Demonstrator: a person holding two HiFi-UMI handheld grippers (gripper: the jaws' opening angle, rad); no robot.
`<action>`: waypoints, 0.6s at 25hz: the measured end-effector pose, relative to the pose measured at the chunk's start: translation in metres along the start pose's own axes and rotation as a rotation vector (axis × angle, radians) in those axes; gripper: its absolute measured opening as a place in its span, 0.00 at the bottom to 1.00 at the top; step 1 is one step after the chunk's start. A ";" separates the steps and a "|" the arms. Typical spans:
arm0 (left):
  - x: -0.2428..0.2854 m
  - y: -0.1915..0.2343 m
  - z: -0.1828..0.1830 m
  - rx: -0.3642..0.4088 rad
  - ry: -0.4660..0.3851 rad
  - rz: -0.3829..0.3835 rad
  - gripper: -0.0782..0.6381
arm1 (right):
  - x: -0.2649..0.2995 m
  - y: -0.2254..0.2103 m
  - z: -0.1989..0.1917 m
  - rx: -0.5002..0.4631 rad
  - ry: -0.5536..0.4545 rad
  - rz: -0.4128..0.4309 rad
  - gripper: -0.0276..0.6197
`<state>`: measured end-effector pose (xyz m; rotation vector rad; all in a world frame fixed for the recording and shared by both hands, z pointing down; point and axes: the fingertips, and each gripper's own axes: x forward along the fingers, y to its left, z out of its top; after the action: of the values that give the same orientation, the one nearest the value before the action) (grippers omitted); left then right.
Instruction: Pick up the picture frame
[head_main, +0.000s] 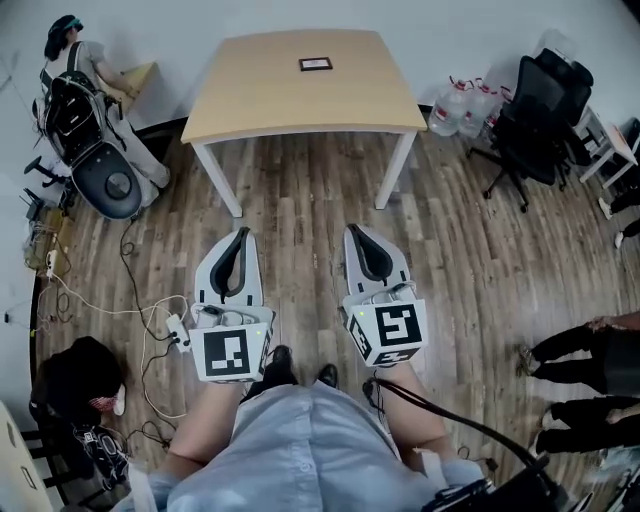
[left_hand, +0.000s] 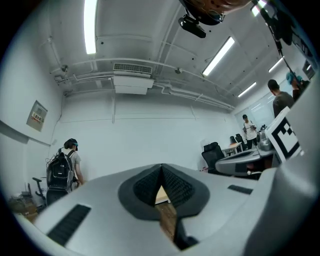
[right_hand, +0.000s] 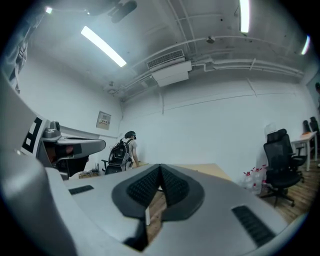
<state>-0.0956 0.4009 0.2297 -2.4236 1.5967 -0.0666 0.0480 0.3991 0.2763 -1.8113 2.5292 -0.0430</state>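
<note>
A small dark picture frame (head_main: 315, 64) lies flat near the far edge of the light wooden table (head_main: 270, 100) in the head view. My left gripper (head_main: 238, 237) and right gripper (head_main: 355, 233) are held level, side by side over the floor, well short of the table. Both have their jaws shut with the tips touching and nothing between them. In the left gripper view my left gripper (left_hand: 161, 167) points at the table top (left_hand: 161, 196); in the right gripper view my right gripper (right_hand: 160, 168) points at the table (right_hand: 210, 170). The frame is hidden in both gripper views.
A person with a backpack (head_main: 72, 95) stands at the far left by an office chair (head_main: 108, 180). A black chair (head_main: 535, 110) and water bottles (head_main: 462, 102) are at the far right. Cables and a power strip (head_main: 178, 330) lie on the wood floor at left. Legs of bystanders (head_main: 580, 370) show at right.
</note>
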 end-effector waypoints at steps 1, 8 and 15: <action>0.003 0.000 -0.002 -0.001 0.005 0.000 0.11 | 0.002 -0.002 -0.001 -0.001 0.002 -0.002 0.05; 0.045 0.009 -0.018 -0.021 0.008 -0.003 0.11 | 0.038 -0.024 -0.013 -0.006 0.024 -0.015 0.05; 0.121 0.052 -0.042 -0.038 0.002 -0.021 0.11 | 0.120 -0.037 -0.021 -0.007 0.032 -0.039 0.05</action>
<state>-0.1008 0.2638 0.2479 -2.4694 1.5879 -0.0431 0.0437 0.2733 0.2980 -1.8771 2.5186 -0.0651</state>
